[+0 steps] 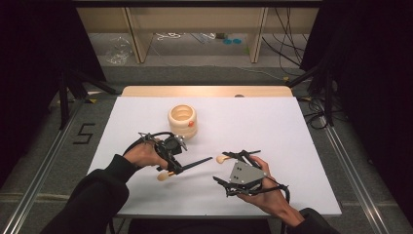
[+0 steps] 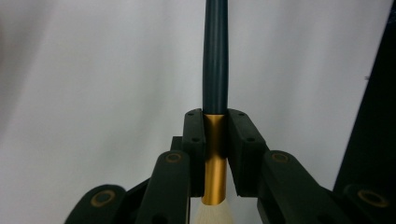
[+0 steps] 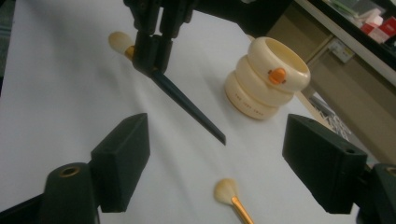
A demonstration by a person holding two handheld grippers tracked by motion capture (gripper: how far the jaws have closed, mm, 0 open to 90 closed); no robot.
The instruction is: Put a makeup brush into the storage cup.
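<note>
surface: white table (image 1: 272, 122) | left gripper (image 1: 171, 155) pinching brush (image 1: 187, 165) | right gripper (image 1: 233, 163) spread | room: dark

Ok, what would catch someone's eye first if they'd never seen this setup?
Probably the left gripper, shut on the gold collar of a makeup brush whose dark handle juts out over the white table. Behind it stands a cream ringed holder with an orange button. A second brush lies on the table in front of the open right gripper.
</note>
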